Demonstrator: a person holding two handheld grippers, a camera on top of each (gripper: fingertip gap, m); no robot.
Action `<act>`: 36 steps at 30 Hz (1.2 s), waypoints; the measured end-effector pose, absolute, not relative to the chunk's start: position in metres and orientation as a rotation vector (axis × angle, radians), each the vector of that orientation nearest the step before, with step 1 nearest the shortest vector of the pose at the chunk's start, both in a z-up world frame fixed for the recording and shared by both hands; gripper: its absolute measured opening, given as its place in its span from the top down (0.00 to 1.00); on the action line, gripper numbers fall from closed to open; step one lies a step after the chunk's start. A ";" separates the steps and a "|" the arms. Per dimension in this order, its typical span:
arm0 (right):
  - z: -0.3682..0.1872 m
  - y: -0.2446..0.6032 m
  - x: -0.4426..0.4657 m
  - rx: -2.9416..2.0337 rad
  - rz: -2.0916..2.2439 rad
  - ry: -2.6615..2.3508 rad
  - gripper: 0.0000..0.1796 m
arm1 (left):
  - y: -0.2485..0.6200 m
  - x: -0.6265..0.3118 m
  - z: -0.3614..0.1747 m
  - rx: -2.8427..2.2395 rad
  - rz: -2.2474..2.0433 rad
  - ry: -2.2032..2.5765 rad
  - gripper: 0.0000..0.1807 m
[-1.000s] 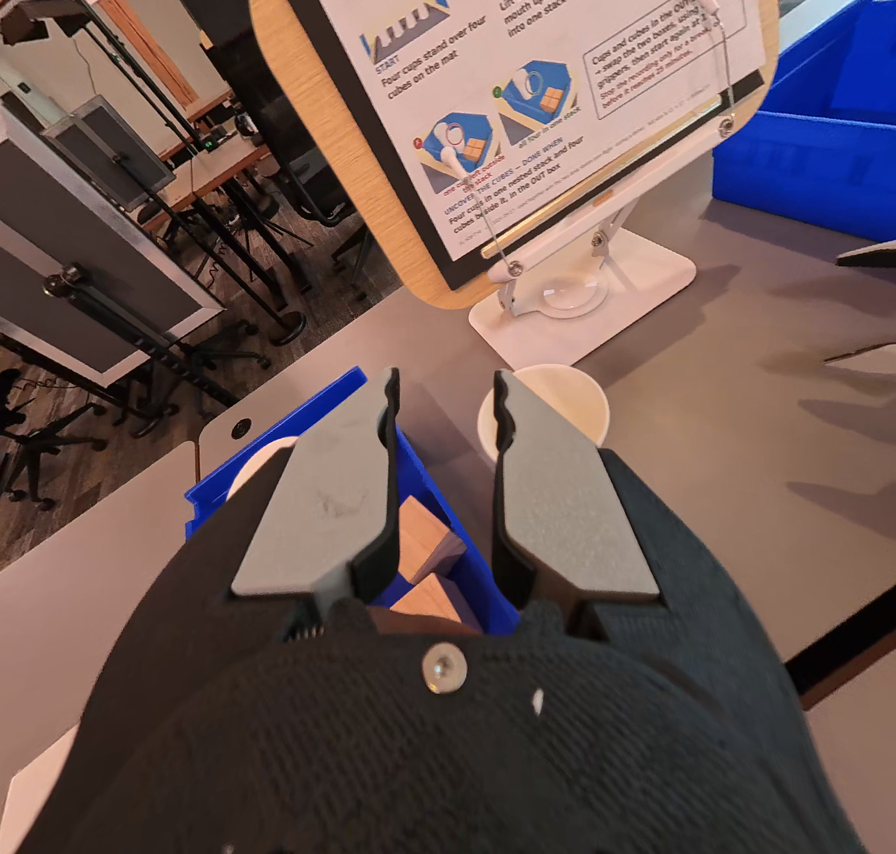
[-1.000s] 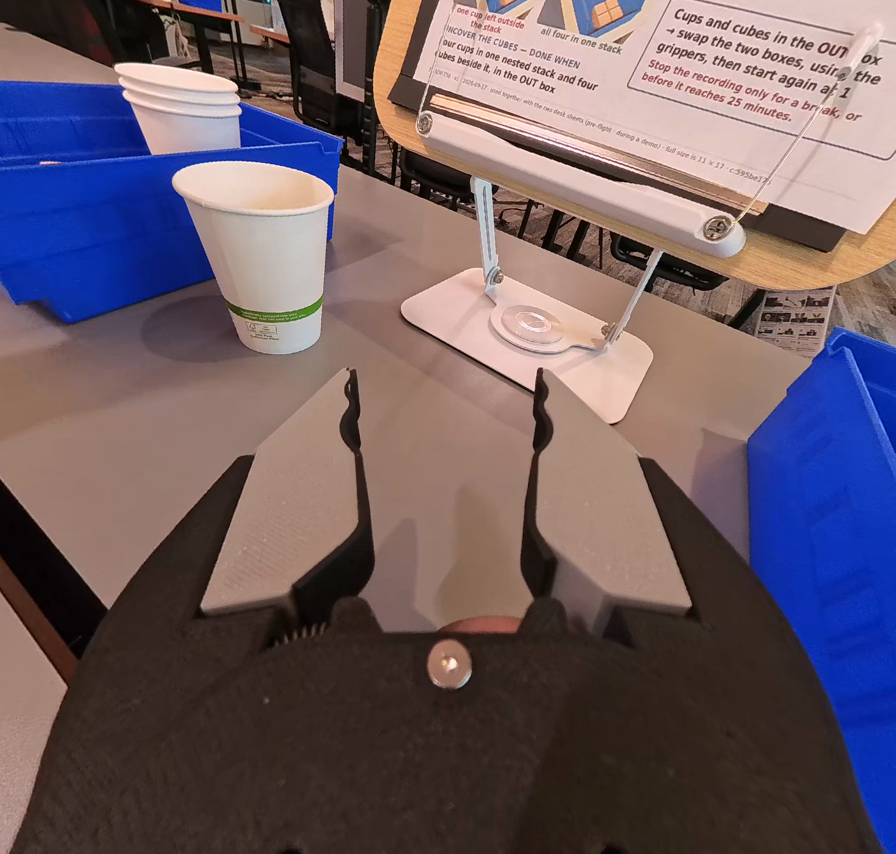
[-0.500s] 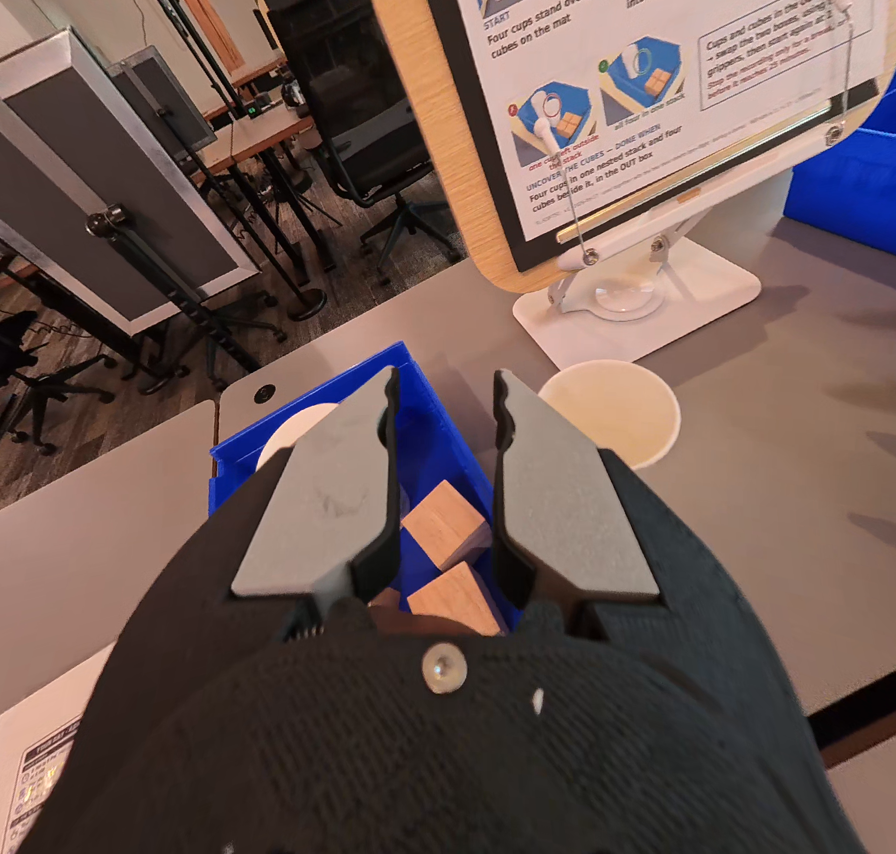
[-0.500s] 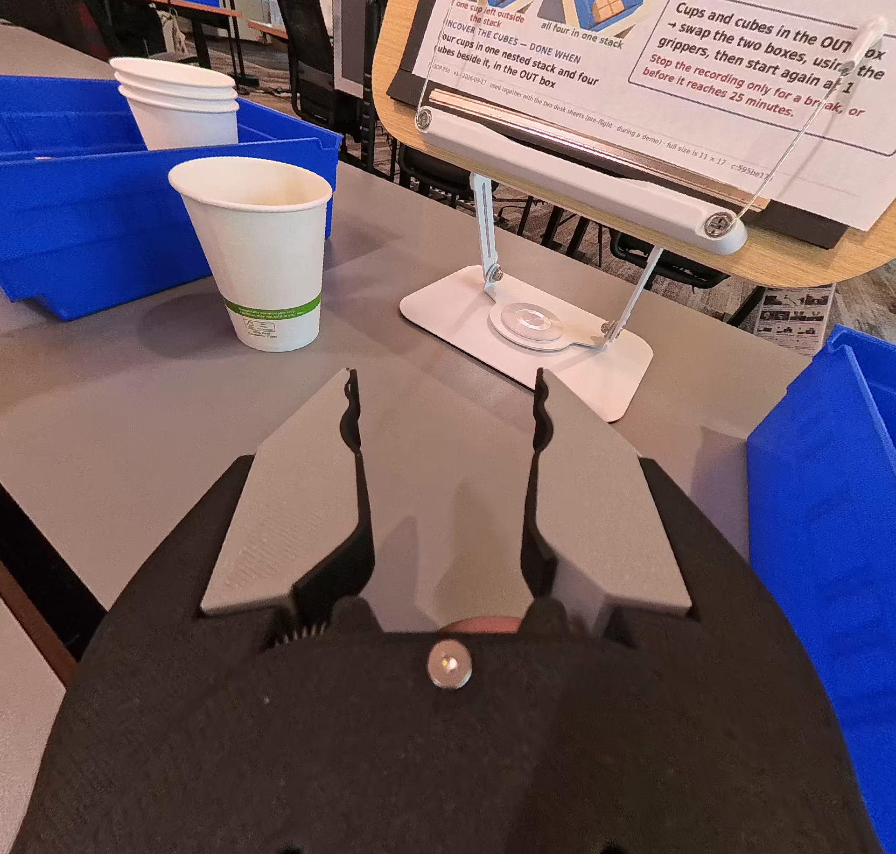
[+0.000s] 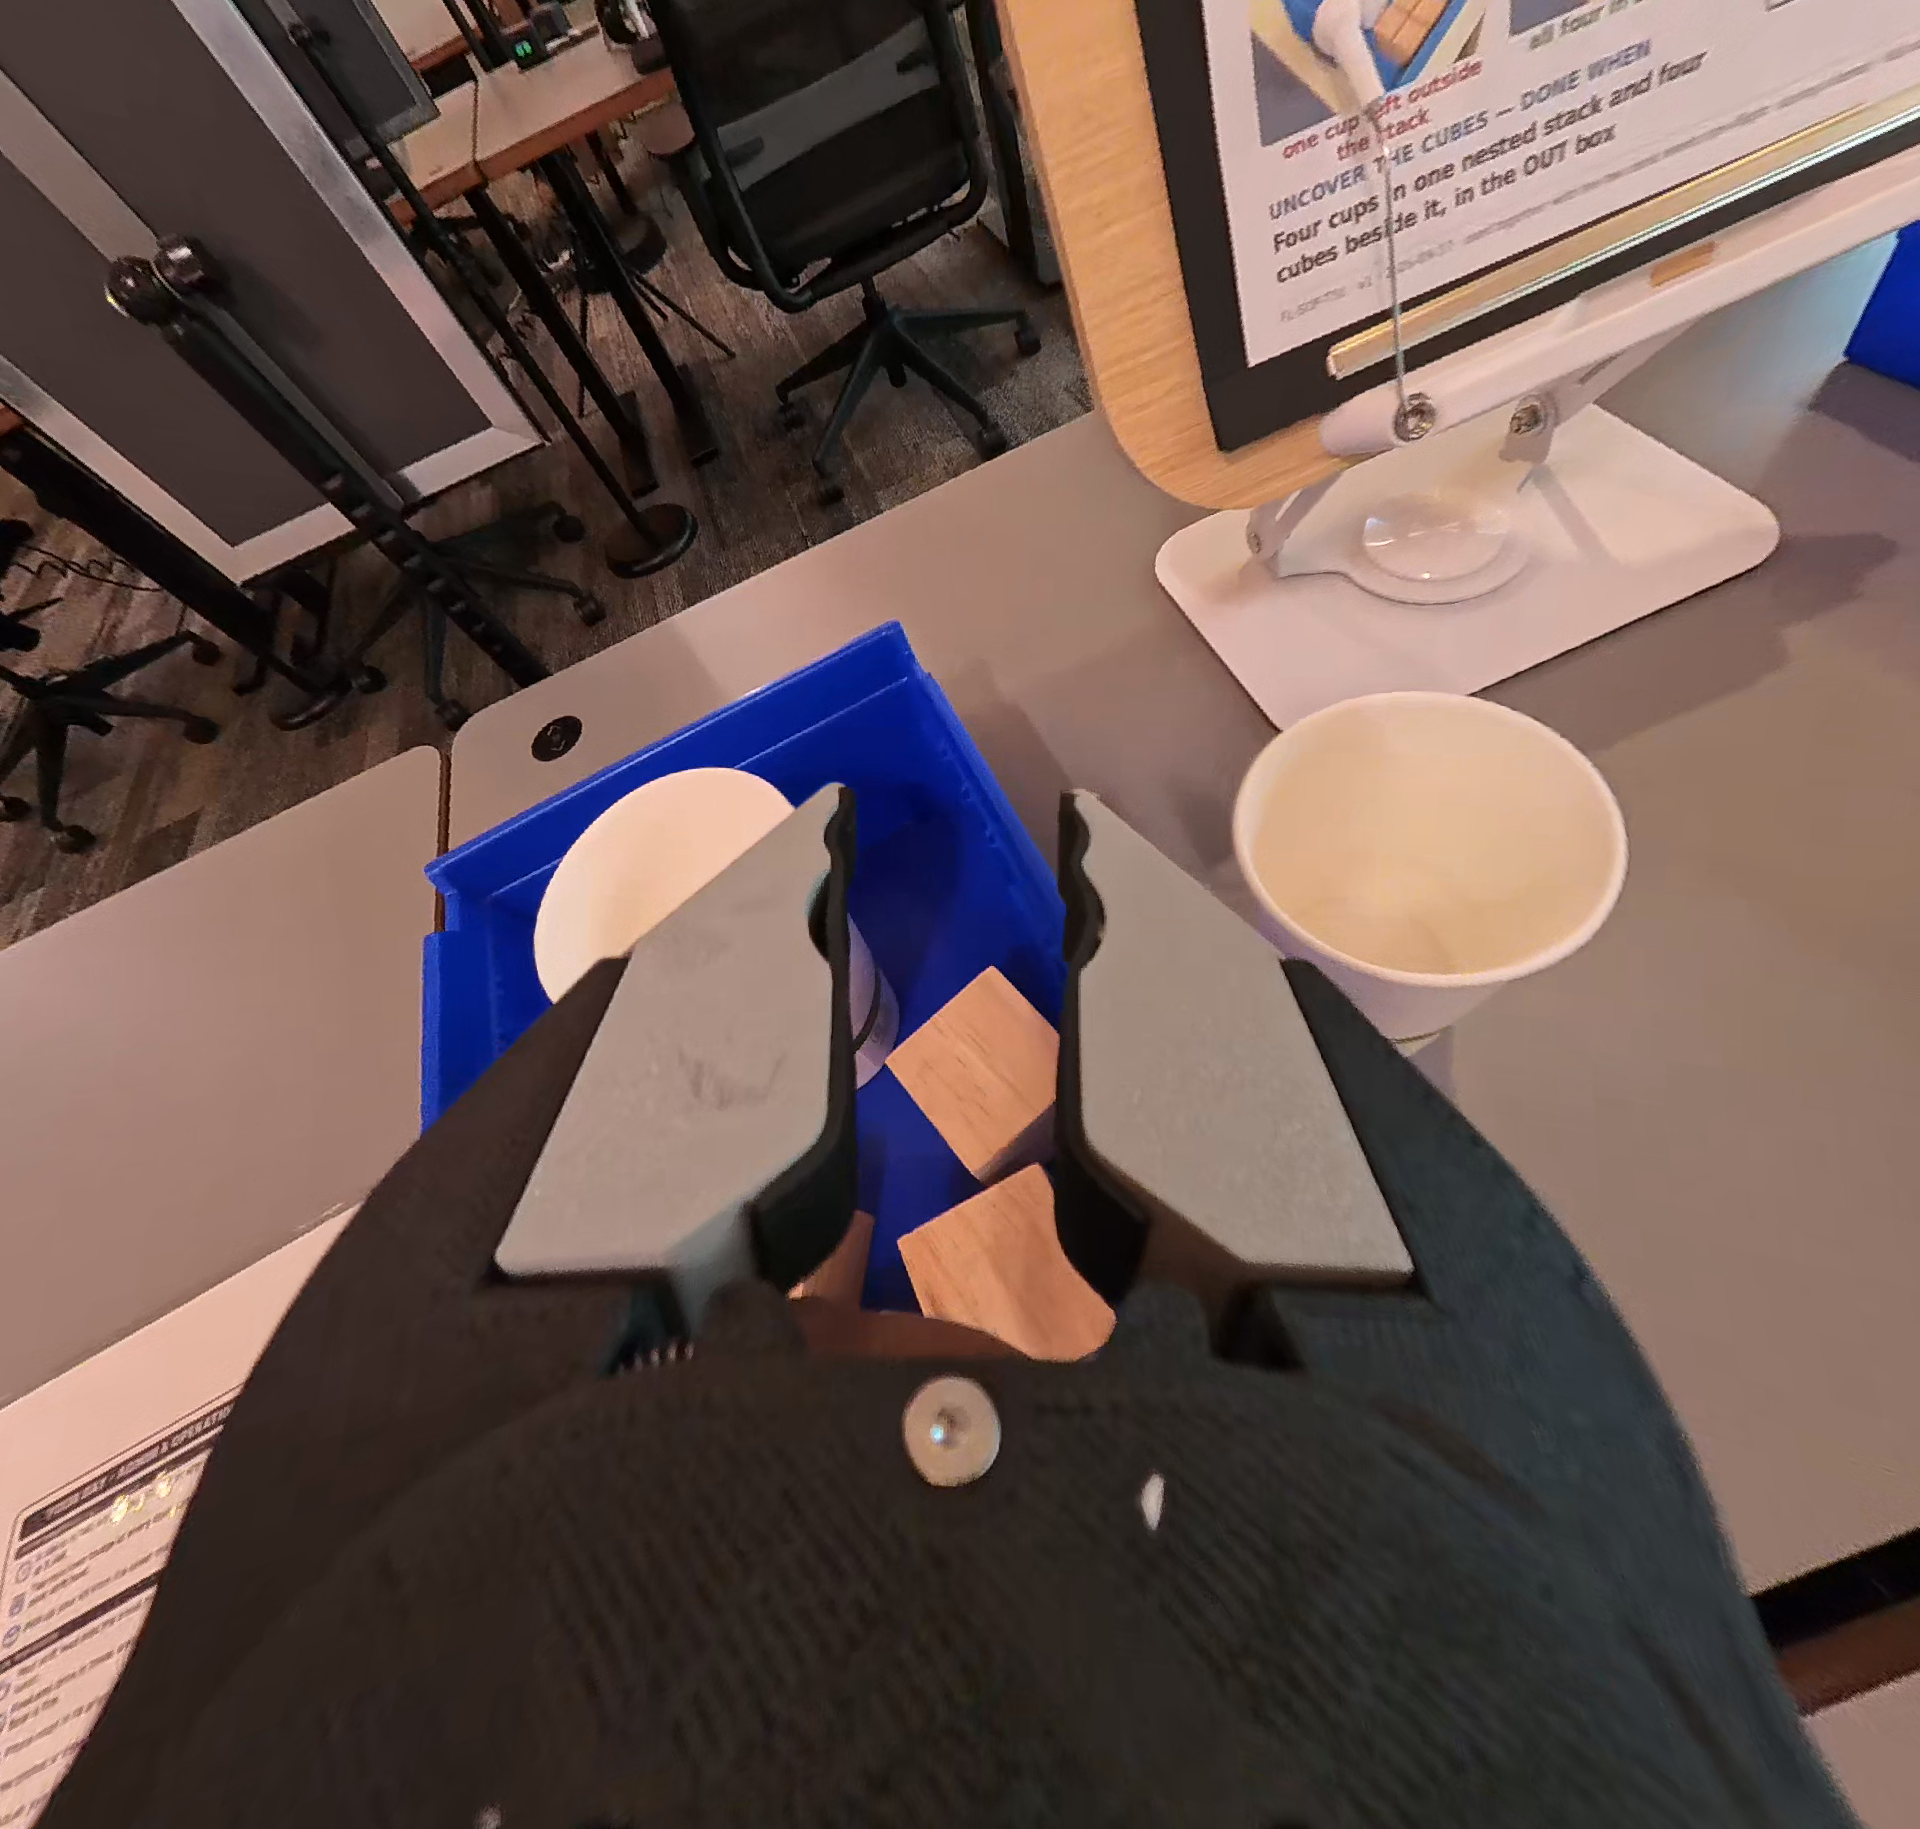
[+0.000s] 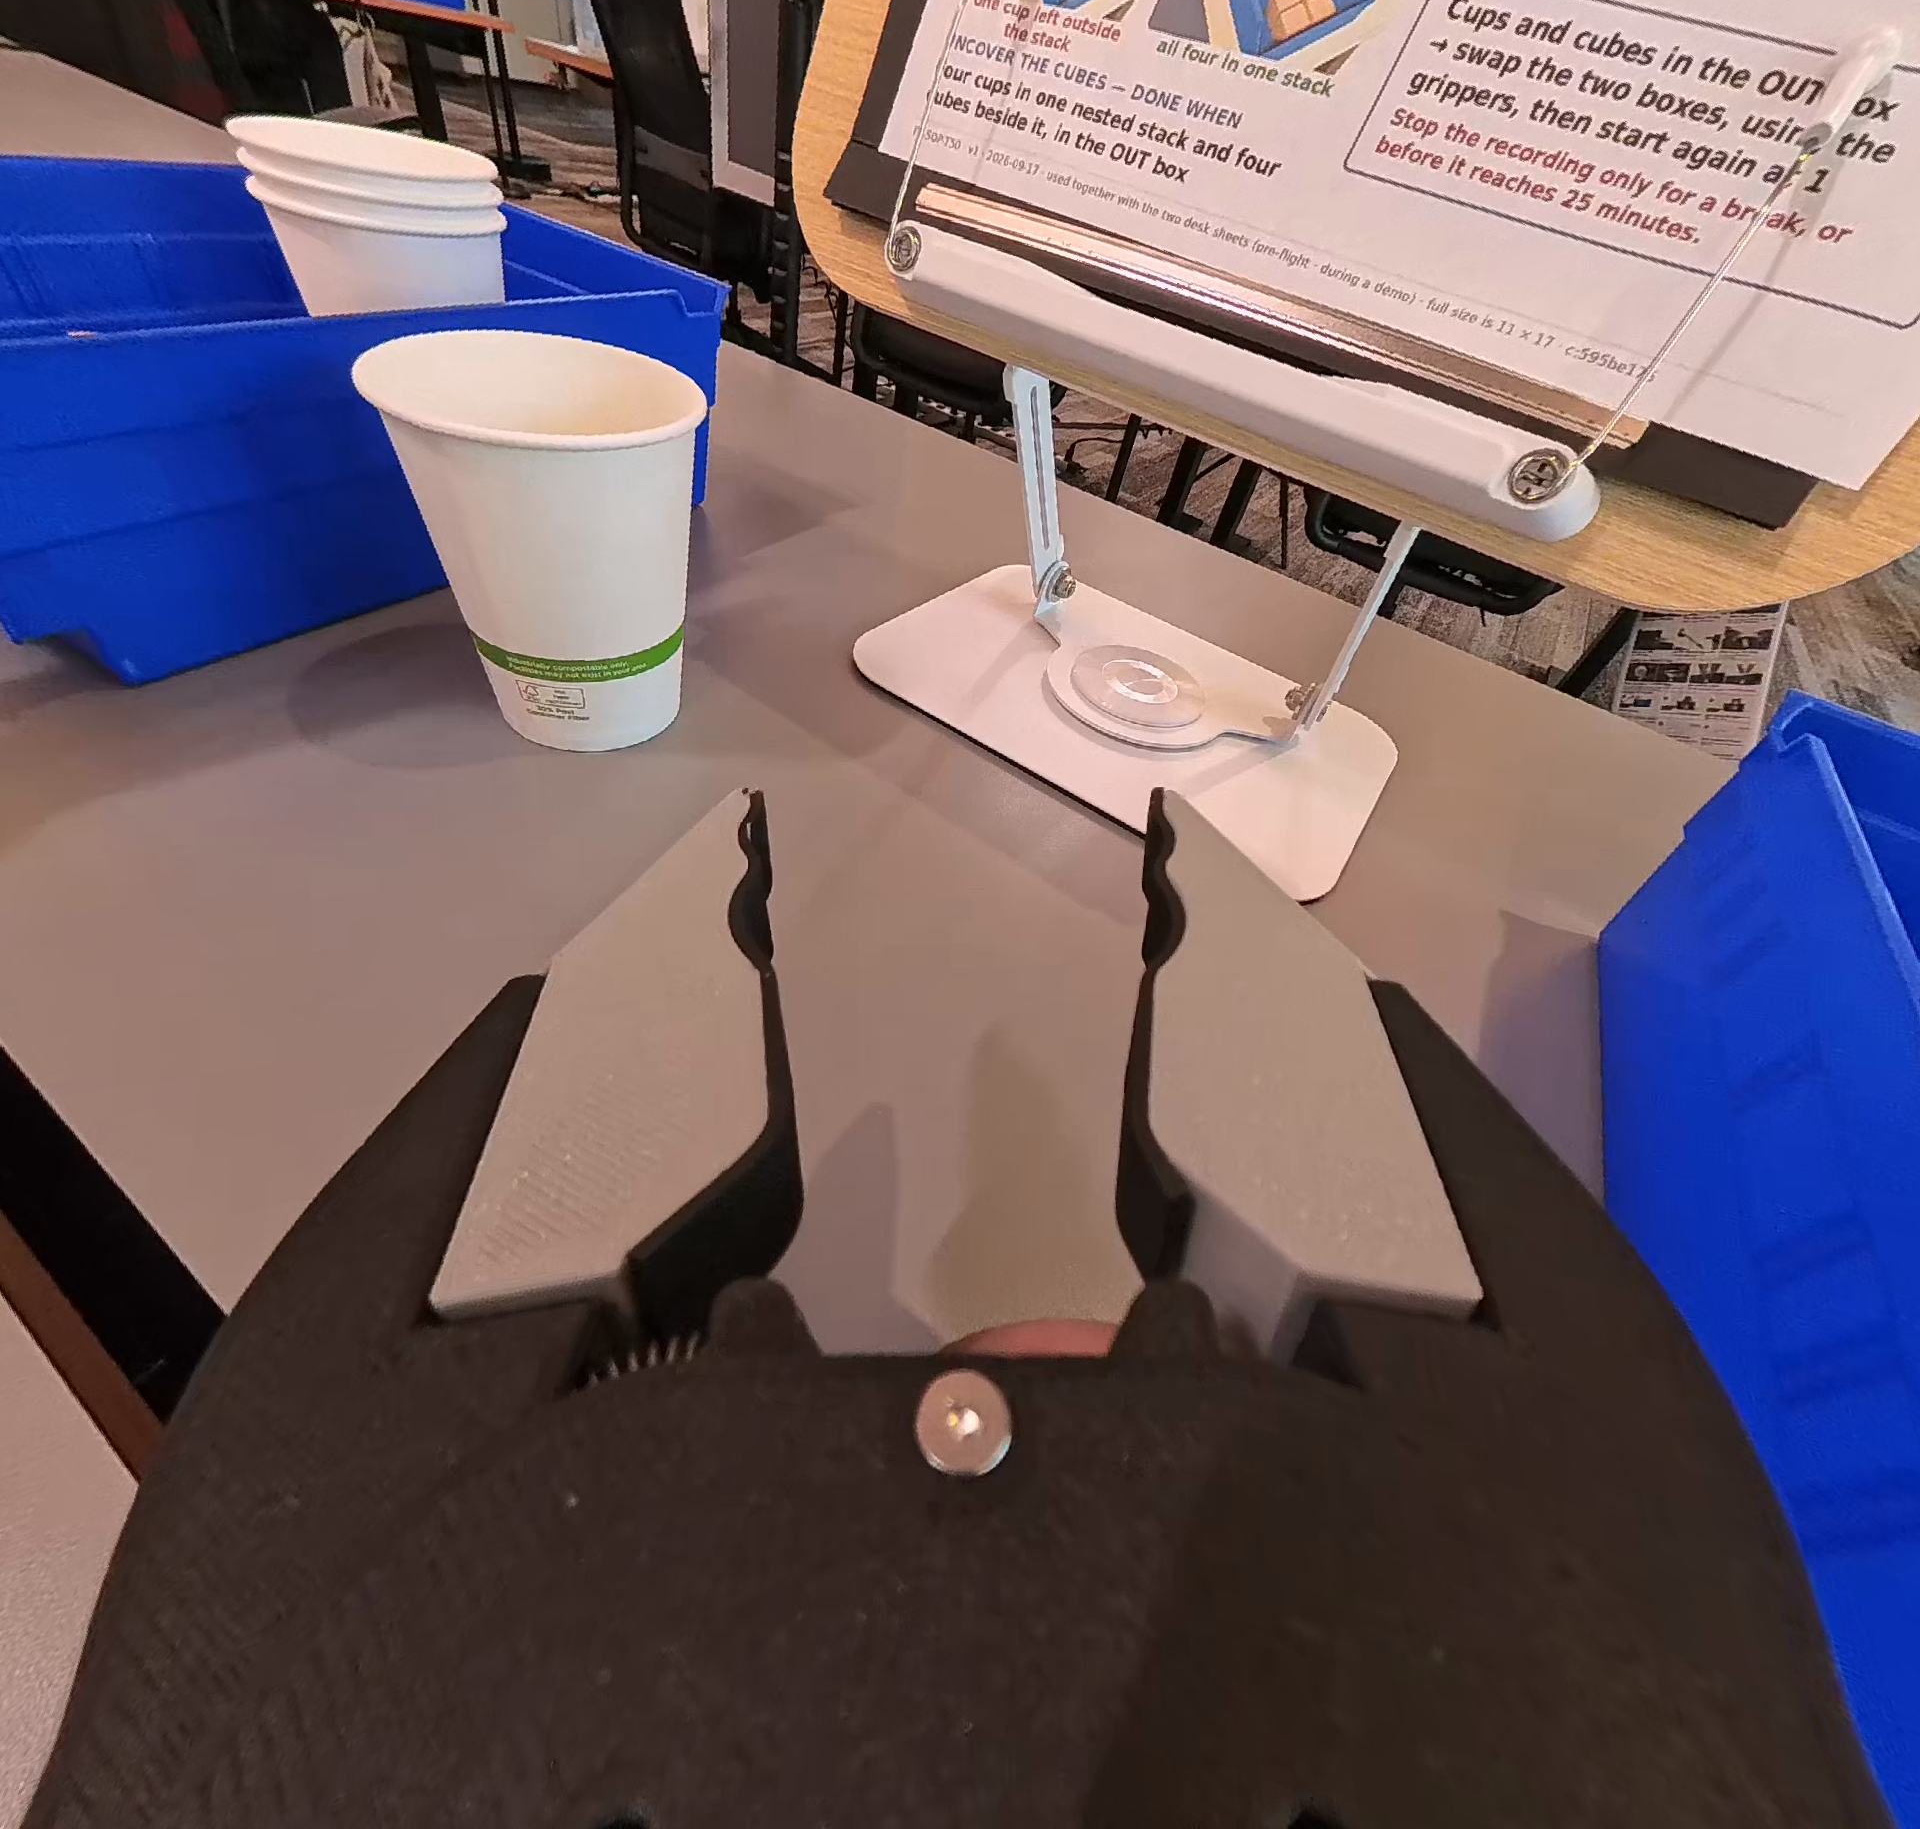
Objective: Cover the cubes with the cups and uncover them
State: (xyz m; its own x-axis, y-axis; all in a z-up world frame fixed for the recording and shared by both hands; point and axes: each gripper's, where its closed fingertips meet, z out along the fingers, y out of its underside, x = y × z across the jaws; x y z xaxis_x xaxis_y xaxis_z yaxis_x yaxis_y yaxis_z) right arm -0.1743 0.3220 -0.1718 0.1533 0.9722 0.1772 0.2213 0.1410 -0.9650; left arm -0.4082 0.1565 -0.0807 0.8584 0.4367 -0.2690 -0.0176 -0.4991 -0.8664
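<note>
My left gripper [image 5: 956, 823] is open and empty above a blue bin [image 5: 935, 730]. The bin holds wooden cubes [image 5: 971, 1067] and a stack of white paper cups [image 5: 644, 875], partly hidden by my left finger. A single white paper cup [image 5: 1429, 854] stands mouth up on the grey table right of the bin. My right gripper [image 6: 951, 813] is open and empty low over the table. In the right wrist view the single cup [image 6: 551, 532] stands to its far left, with the cup stack [image 6: 379, 216] in the blue bin [image 6: 208, 470] behind it.
A wooden board with an instruction sheet on a white stand [image 5: 1475, 543] sits at the back of the table [image 6: 312, 896]; it also shows in the right wrist view [image 6: 1132, 699]. A second blue bin [image 6: 1787, 1104] is at the right. Office chairs and tripods stand beyond the table edge. Tip to tip, the grippers are about 30 cm apart.
My left gripper has moved over the blue bin, so the cubes and cup stack show more fully. The right gripper has barely moved.
</note>
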 end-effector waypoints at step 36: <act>-0.176 0.318 -0.177 -1.314 0.861 -1.325 0.61 | 0.137 -0.491 -0.131 -2.172 0.661 -0.434 0.80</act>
